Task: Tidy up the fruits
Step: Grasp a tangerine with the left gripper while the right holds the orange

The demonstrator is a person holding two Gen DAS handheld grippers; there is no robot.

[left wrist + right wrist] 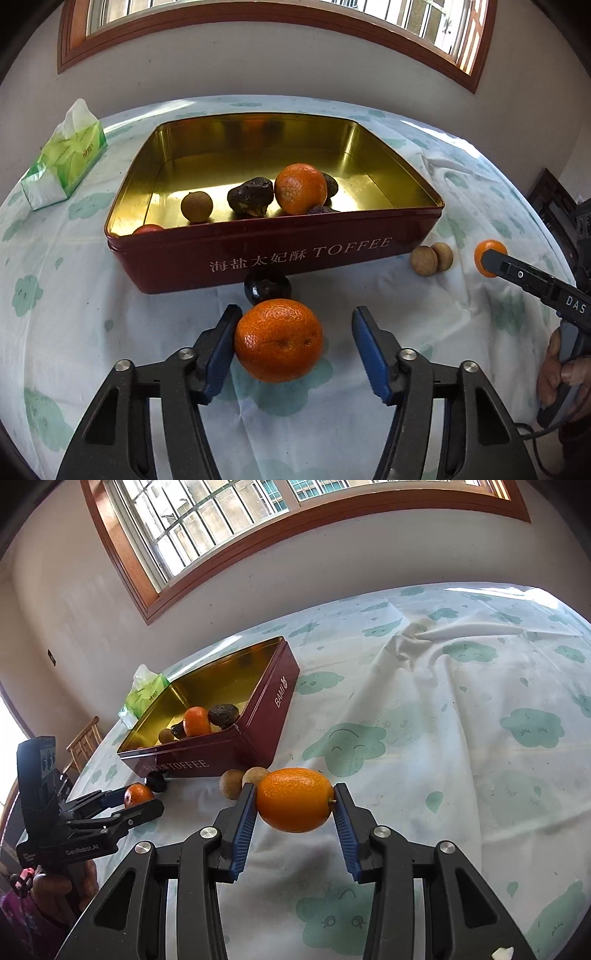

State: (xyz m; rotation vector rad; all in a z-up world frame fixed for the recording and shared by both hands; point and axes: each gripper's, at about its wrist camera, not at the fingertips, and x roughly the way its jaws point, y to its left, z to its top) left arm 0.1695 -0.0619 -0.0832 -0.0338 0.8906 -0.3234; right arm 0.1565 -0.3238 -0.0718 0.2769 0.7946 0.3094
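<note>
Right tool [295, 803] clamps a small orange [294, 799], lifted off the tabletop [461, 720]; left tool [293, 328] stands partly open around a mandarin [279, 339], left pad touching, right pad clear, so no grip yet; toffee tin [273, 254] already holds a mandarin, a longan, some dark fruits and a reddish one at its near corner; left outside: two longans [431, 258] and a dark glossy fruit [266, 287] just beside the tin; roughly half done, I judge.
</note>
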